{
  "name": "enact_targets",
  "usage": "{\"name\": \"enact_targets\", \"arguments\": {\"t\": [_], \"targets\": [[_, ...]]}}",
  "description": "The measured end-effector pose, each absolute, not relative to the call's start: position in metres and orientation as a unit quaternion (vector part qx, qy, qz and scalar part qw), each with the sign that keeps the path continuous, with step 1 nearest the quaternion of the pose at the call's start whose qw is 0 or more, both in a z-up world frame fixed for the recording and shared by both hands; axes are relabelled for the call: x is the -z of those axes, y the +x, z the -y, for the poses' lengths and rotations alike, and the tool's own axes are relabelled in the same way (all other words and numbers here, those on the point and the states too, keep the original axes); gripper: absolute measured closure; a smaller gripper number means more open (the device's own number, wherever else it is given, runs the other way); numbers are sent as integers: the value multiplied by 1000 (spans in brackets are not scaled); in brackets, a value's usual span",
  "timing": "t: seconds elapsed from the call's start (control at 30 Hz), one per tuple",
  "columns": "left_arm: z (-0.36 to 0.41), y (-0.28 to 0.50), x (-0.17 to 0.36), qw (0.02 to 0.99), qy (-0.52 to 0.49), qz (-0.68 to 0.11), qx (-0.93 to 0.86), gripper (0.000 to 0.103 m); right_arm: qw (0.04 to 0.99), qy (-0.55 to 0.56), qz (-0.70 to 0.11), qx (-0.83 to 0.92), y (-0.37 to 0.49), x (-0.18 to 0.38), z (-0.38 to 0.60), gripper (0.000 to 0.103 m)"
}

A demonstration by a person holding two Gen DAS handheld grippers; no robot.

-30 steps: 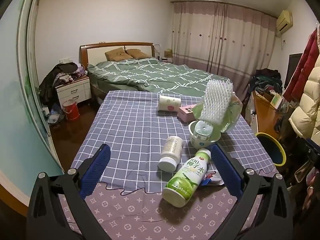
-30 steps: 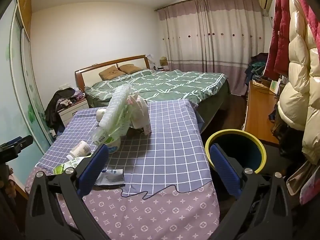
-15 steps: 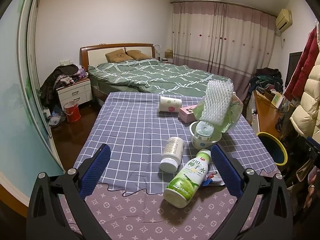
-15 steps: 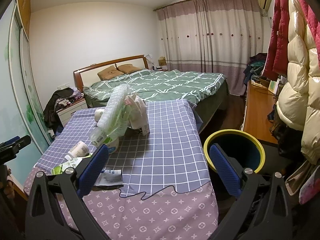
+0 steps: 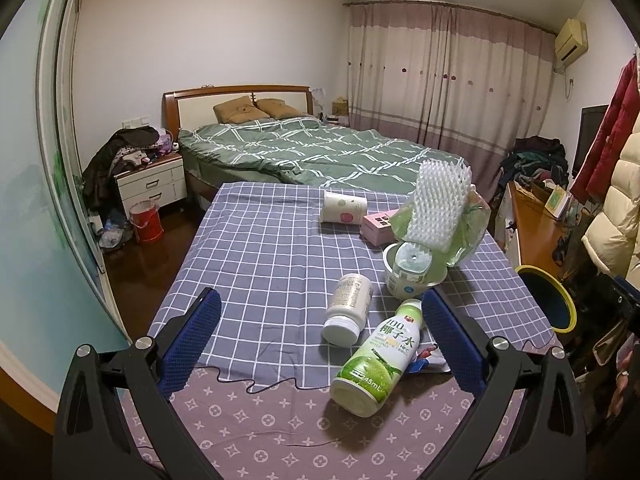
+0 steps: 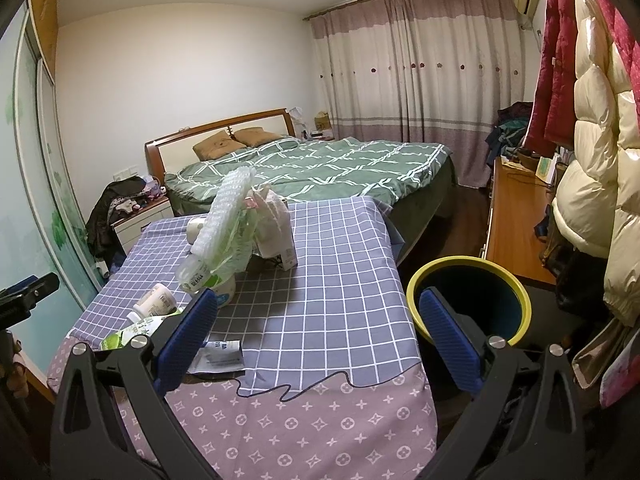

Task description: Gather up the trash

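Note:
Trash lies on a table with a checked cloth (image 5: 260,264). A green coconut-water bottle (image 5: 376,358) lies on its side nearest my left gripper (image 5: 320,328), which is open and empty above the table's front edge. A white pill bottle (image 5: 348,308) lies beside it. Behind stand a white tub (image 5: 412,276) with bubble wrap (image 5: 438,204) and green plastic, a paper cup (image 5: 344,208) and a pink box (image 5: 378,226). My right gripper (image 6: 316,324) is open and empty over the table's near right part. A flat wrapper (image 6: 220,356) lies by its left finger. A yellow-rimmed bin (image 6: 470,304) stands right of the table.
A green bed (image 5: 320,156) lies beyond the table. A wooden desk (image 6: 516,224) and hanging coats (image 6: 592,120) fill the right side. A nightstand (image 5: 148,188) and a red bucket (image 5: 146,222) stand at the left. A thin cable (image 5: 256,384) runs across the cloth's front.
Both grippers have risen and drifted slightly, so the table sits a little lower in view. Nothing on the table has moved.

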State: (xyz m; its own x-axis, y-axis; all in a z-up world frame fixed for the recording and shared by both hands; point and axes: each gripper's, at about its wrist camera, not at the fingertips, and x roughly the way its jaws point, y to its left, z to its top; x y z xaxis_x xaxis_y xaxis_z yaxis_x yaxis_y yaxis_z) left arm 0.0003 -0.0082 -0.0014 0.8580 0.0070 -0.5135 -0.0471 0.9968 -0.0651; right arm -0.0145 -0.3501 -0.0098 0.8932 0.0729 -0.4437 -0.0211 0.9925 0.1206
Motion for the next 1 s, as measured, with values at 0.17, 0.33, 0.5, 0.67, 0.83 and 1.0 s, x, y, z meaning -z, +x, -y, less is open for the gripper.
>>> {"name": "enact_targets", "arguments": {"t": [0.17,0.33,0.5,0.67,0.83,1.0], "targets": [[9,1,2,963,-36,-267,-14,4,971,59,-233,-23,-12,12,351,6],[10,0,2,963,-36,-267,-13,4,970,59,-234,-22,-11,12,351,6],[11,2,2,963,-35,-269,-12,4,970,60,-235,-22,-11,12,351,6],[12,2,2,962,-33,-270,-11,4,969,61,-237,-21,-10,13,352,6],[13,3,2,962,-31,-272,-11,4,969,63,-238,-20,-8,15,353,6],[14,3,2,962,-31,-272,-10,4,969,64,-239,-19,-7,16,354,6]]}}
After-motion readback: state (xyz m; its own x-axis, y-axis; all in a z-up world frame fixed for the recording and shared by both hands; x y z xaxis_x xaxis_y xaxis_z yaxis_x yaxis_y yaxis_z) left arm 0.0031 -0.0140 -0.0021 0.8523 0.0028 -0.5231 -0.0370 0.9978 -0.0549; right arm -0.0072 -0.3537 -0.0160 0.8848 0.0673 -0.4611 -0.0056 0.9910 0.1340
